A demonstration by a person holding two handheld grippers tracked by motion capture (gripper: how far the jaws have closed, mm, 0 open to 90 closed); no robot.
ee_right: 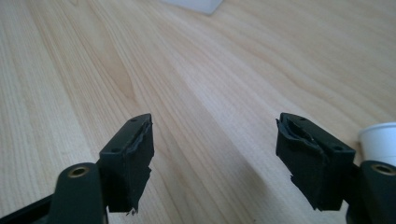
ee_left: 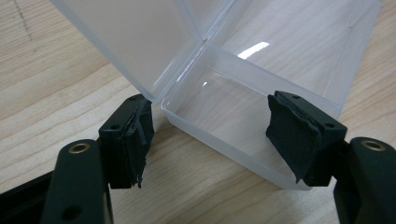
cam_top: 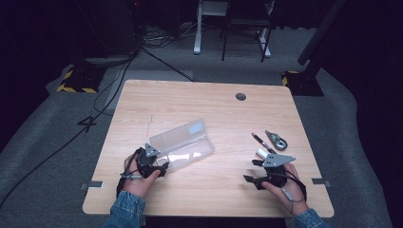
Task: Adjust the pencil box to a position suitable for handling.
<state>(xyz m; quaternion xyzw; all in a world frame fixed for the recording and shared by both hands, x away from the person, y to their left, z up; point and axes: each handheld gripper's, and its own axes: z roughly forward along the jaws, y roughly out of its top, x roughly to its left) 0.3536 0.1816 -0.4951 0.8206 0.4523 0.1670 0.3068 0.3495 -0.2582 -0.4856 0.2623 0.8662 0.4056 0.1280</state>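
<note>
Two hand-held grippers work over a wooden table, seen from the high view, with a clear plastic box lying left of centre in the frame. The box's long axis runs from lower left to upper right at a slight slant. Its open side faces up, and its lid is hinged along the far long edge and stands tilted back toward the top of the frame.

The left gripper sits at the box's lower-left short end. In the left gripper view its jaws straddle that end of the box, one pad at the hinge corner under the lid, the other against the near corner wall. The jaws appear closed on the box across its width, with the box resting on the table.

The right gripper, at the lower right of the high view, stands well apart from the box. In the right gripper view its jaws gape wide over bare wood with nothing between them.

A white cap lies just beside that gripper, at the right edge of the right gripper view. A pen and a small grey tool lie just beyond it, toward the upper right
</note>
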